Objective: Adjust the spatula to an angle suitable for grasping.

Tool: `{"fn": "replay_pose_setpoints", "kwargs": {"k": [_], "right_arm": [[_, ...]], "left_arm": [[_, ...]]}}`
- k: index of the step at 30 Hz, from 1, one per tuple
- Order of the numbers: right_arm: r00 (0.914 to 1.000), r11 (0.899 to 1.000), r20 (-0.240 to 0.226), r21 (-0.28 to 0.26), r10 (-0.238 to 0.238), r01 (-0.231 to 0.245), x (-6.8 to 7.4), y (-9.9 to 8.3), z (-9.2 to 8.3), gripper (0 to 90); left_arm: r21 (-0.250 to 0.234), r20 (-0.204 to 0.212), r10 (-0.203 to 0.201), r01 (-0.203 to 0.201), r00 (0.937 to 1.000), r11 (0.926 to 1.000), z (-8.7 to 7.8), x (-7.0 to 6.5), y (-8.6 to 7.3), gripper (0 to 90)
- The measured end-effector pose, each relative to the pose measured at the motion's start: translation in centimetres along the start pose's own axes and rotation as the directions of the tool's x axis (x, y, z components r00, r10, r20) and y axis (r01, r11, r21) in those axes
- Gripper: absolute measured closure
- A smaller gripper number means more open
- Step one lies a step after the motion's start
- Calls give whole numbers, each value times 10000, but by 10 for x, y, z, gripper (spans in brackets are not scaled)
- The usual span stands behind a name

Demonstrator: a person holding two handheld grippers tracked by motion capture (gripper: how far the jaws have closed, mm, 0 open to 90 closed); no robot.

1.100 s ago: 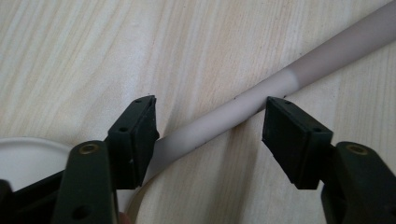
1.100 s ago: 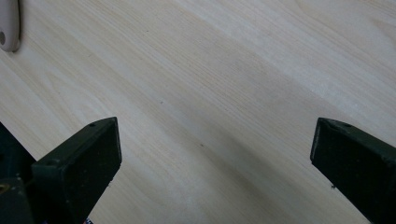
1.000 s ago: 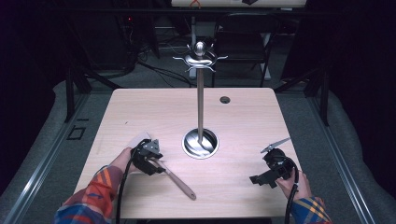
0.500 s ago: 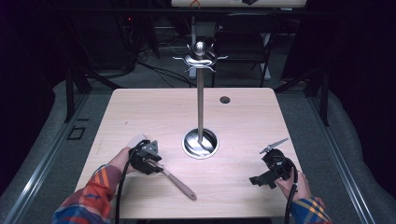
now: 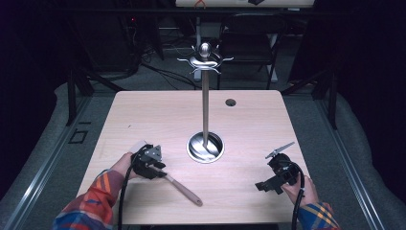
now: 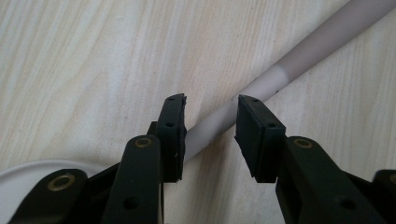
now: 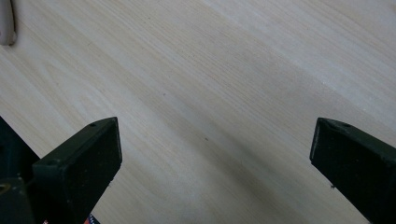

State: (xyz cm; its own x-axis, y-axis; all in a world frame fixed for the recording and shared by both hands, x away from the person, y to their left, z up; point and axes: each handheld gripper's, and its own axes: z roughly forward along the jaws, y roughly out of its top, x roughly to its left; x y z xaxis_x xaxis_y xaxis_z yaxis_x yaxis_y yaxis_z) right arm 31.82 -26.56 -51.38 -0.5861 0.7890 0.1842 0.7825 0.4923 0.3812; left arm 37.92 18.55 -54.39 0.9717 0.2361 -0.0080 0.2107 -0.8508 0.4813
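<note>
A utensil (image 5: pixel 184 189) with a pale shaft and a brownish handle lies slantwise on the wooden table (image 5: pixel 158 115), near its front left. My left gripper (image 5: pixel 160 171) sits over the utensil's shaft end. In the left gripper view the shaft (image 6: pixel 299 56) runs diagonally between the jaws of my left gripper (image 6: pixel 210 112), which is open only narrowly, with small gaps showing. A white rounded edge (image 6: pixel 28 170) peeks out at the lower left. My right gripper (image 5: pixel 266 185) rests at the front right. In its own view my right gripper (image 7: pixel 215 140) is wide open over bare wood.
A tall metal stand (image 5: pixel 205 103) with hooked arms at its top rises from a round shiny base (image 5: pixel 205 147) at the table's middle. A small dark hole (image 5: pixel 231 102) lies near the far edge. A pale rounded end (image 7: pixel 5 23) shows at the right gripper view's top left.
Both grippers have drifted slightly toward the table's front edge. The utensil lies where it was.
</note>
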Motion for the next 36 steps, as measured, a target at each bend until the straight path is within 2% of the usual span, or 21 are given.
{"fn": "replay_pose_setpoints", "kwargs": {"k": [5, 6, 8, 10, 12, 13, 14, 15, 16, 17, 18, 20, 24, 25, 27, 29, 30, 32, 33, 35, 36], "right_arm": [[10000, 9998, -30, 197, -51, 51, -1, 1, 1, 20], [10000, 9998, -30, 197, -51, 51, -1, 1, 1, 20], [10000, 9997, -30, 236, -73, 74, 0, 1, 1, 20], [9999, 9997, 86, 213, -127, 125, 1, 0, 0, 22], [9999, 9997, 94, 222, -129, 127, 1, 0, 0, 22], [9999, 9997, 113, 232, -77, 74, 1, 0, 0, 22], [9999, 9994, -19, 312, -131, 131, 1, 1, 0, 22], [9999, 9996, -6, 251, -108, 108, 1, 1, 1, 22], [9999, 9996, -6, 251, -108, 108, 1, 1, 1, 22], [9999, 9996, -4, 234, -134, 134, 1, 1, 1, 22], [9999, 9996, -4, 250, -143, 143, 1, 1, 2, 22], [9999, 9996, -8, 259, -150, 150, 1, 1, 2, 22], [9999, 9996, -15, 245, -157, 157, 1, 1, 2, 22], [9999, 9995, -26, 258, -168, 169, 1, 1, 2, 22], [9998, 9995, -30, 261, -179, 179, 1, 1, 2, 22], [9999, 9991, -7, 399, -148, 148, 0, 2, 3, 22], [9999, 9990, 38, 434, -141, 139, 0, 2, 3, 22], [9998, 9986, -1, 483, -213, 213, 0, 2, 3, 22], [9998, 9992, 27, 370, -181, 179, 1, 1, 3, 22], [9997, 9988, -28, 409, -250, 251, 1, 1, 2, 23], [9998, 9991, 19, 377, -213, 212, 1, 1, 1, 24]], "left_arm": [[39, -126, 156, -155, 9998, 9999, -2, -4, 1, 671], [39, -126, 156, -155, 9998, 9999, -2, -4, 1, 692], [0, -237, 126, -126, 9996, 9999, -4, -5, 2, 804], [-140, -355, -104, 99, 9993, 9999, -5, -6, 0, 825], [-137, -319, -89, 85, 9995, 9999, -5, -6, 0, 813], [-103, -299, 77, -80, 9995, 9999, -5, -7, 0, 813], [-146, -225, 22, -25, 9997, 9999, -4, -7, 0, 757], [-45, -119, 278, -279, 9995, 9996, -3, -8, 2, 681], [-45, -119, 278, -279, 9995, 9996, -3, -8, 2, 642], [251, 132, 352, -355, 9993, 9991, -1, -7, 4, 556], [398, -82, 453, -449, 9989, 9982, 1, -7, 3, 501], [572, -46, 392, -389, 9992, 9976, 5, -3, 1, 440], [289, 71, 361, -363, 9993, 9989, 7, 2, -3, 464], [321, 298, 380, -389, 9988, 9987, 6, 3, -4, 469], [225, 127, 354, -357, 9993, 9991, 6, 2, -5, 472], [249, 169, 334, -338, 9993, 9991, 5, 2, -5, 484], [184, 283, 59, -64, 9996, 9998, 5, 3, -5, 492], [126, 341, -51, 47, 9994, 9999, 4, 4, -5, 539], [-115, 524, -416, 422, 9978, 9990, 2, 4, -7, 570], [-120, 536, -478, 485, 9974, 9988, 0, 3, -8, 581], [-5, 398, -259, 260, 9989, 9997, -1, 0, -7, 591]]}}
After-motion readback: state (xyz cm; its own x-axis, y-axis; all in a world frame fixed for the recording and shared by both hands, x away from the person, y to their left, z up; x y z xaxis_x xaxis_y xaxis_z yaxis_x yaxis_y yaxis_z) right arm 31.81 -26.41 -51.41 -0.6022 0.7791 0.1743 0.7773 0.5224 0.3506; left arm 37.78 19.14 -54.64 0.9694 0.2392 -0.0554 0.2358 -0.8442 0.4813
